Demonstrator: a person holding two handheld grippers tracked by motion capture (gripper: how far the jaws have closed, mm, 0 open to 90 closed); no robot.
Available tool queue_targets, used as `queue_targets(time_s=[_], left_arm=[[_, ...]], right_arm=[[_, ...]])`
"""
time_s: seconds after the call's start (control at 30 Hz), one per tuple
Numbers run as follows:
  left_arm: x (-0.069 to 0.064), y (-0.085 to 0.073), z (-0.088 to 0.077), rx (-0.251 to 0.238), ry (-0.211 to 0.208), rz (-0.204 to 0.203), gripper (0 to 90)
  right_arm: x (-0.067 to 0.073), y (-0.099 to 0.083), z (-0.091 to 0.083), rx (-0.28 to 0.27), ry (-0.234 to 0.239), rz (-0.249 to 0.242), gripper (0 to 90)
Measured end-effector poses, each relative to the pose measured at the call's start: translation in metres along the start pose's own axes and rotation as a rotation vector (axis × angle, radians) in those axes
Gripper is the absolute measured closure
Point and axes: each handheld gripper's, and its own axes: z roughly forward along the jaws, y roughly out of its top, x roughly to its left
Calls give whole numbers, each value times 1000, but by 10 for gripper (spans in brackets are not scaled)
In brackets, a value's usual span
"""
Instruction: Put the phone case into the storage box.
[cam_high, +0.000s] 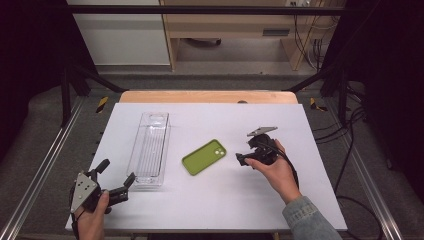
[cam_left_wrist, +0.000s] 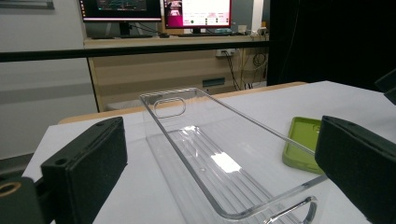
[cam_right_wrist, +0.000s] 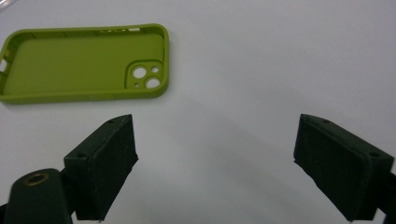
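Note:
A lime-green phone case (cam_high: 204, 157) lies inner side up, camera cut-out showing, near the middle of the white table top. A clear, ribbed, oblong plastic tray (cam_high: 150, 150) stands empty to its left. My left gripper (cam_high: 117, 172) rests open at the tray's near end; in the left gripper view its jaws (cam_left_wrist: 219, 135) frame the tray (cam_left_wrist: 159, 121), with the case (cam_left_wrist: 303, 140) off to the right. My right gripper (cam_high: 245, 150) hovers just right of the case, pointing towards it. In the right gripper view it (cam_right_wrist: 215, 140) is open and empty, the case (cam_right_wrist: 70, 60) lying beyond the left jaw.
A white sheet (cam_high: 210, 200) covers the table, its front edge close to both hands. Metal frame rails (cam_high: 45, 165) run along both sides. Cables (cam_high: 345, 150) trail on the floor at the right. Shelving and monitors stand beyond the far edge.

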Motion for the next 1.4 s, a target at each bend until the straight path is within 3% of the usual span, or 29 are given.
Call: queue_targets(time_s=[0.33, 0.63, 0.87, 1.4], left_arm=[[-2, 0, 4, 8, -22, 9, 19], [-2, 0, 4, 5, -24, 9, 19], [-3, 1, 6, 6, -29, 9, 19], [-2, 1, 6, 1, -27, 3, 19]], right_arm=[[5, 14, 12, 2, 60, 6, 220], [10, 23, 26, 7, 95, 32, 393], [15, 31, 36, 2, 89, 31, 494], [17, 32, 53, 45, 123, 32, 609]])
